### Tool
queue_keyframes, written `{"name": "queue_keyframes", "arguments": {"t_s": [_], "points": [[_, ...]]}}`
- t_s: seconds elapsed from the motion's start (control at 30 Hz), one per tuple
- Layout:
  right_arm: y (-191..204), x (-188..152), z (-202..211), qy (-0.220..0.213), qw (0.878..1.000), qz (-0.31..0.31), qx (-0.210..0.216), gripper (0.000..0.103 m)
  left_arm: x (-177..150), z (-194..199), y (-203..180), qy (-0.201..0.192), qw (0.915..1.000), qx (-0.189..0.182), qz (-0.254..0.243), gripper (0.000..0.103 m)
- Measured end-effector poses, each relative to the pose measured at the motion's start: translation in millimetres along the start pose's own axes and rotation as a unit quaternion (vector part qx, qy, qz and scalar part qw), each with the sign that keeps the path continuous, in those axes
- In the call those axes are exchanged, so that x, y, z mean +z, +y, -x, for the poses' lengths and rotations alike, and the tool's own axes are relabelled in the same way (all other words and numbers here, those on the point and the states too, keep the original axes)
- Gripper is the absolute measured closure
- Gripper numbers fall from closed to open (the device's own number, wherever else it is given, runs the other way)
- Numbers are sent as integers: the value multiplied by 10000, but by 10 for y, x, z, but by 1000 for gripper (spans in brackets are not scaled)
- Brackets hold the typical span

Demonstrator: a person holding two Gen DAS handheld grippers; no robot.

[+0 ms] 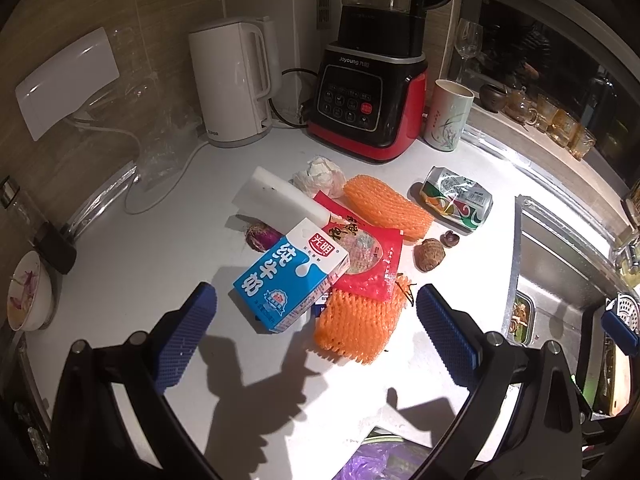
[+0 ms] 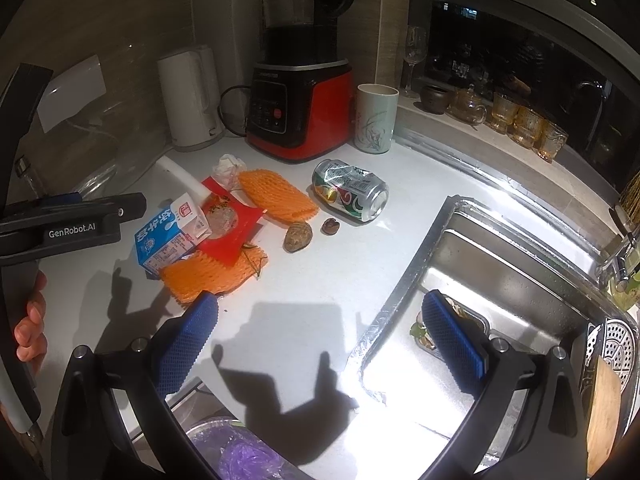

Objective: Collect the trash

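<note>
Left claw (image 1: 316,312) spread wide, empty, hovering low over the white tabletop (image 1: 140,264). Milk carton (image 1: 290,276) lies on its side right between the blue pads, just ahead of the tips, w/ an orange foam net (image 1: 356,328) touching it on the right. Red snack wrapper (image 1: 366,256) sits on top of that net and under the carton's far corner. Behind: white foam block (image 1: 280,196), crumpled tissue (image 1: 320,176), second orange net (image 1: 388,208), crushed soda can (image 1: 456,198) further right. Small brown lump (image 1: 430,255) and a nut shell (image 1: 450,238) lie near the can, apart from the pile. Purple onion bit (image 1: 260,236) peeks out left of the carton.

Right claw (image 2: 320,340) also gaping, nothing in it, poised over the tabletop edge by the sink (image 2: 400,300); its left pad (image 2: 188,340) is just near the closer net. Trash pile well ahead and left of it.

Back row: white kettle (image 1: 232,84), red-black blender (image 1: 372,92), pale cup (image 1: 448,114). Nothing blocking the carton from the front. Purple bag (image 2: 240,452) at the bottom edge below the tabletop. In the right view, fingers (image 2: 30,328) of a hand grip the left tool's handle at far left.
</note>
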State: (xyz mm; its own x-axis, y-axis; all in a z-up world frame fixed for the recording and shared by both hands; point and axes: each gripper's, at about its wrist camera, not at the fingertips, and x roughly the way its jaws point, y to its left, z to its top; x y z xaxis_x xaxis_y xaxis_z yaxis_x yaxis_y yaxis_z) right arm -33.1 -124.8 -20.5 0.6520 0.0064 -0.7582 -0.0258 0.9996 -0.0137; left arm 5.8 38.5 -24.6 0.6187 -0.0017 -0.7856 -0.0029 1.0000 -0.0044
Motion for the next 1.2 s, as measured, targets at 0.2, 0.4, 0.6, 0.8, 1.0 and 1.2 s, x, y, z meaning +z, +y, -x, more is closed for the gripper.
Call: {"name": "queue_keyframes", "arguments": {"t_s": [0.2, 0.4, 0.6, 0.8, 1.0, 1.2], "points": [[6, 0, 9, -16, 10000, 8, 5, 2, -15, 17, 1, 21, 10000, 3, -23, 7], [7, -15, 26, -19, 10000, 26, 2, 2, -11, 12, -1, 34, 10000, 16, -35, 7], [8, -22, 34, -17, 10000, 26, -1, 2, -43, 11, 10, 40, 10000, 35, -51, 7], [18, -32, 45, -21, 10000, 38, 3, 2, -55, 13, 15, 46, 10000, 36, -63, 7], [15, -32, 44, -19, 10000, 35, 1, 2, -67, 13, 23, 68, 9999, 38, -65, 7], [21, -51, 44, -4, 10000, 39, 3, 2, -58, -7, 51, 78, 10000, -24, -28, 7]]}}
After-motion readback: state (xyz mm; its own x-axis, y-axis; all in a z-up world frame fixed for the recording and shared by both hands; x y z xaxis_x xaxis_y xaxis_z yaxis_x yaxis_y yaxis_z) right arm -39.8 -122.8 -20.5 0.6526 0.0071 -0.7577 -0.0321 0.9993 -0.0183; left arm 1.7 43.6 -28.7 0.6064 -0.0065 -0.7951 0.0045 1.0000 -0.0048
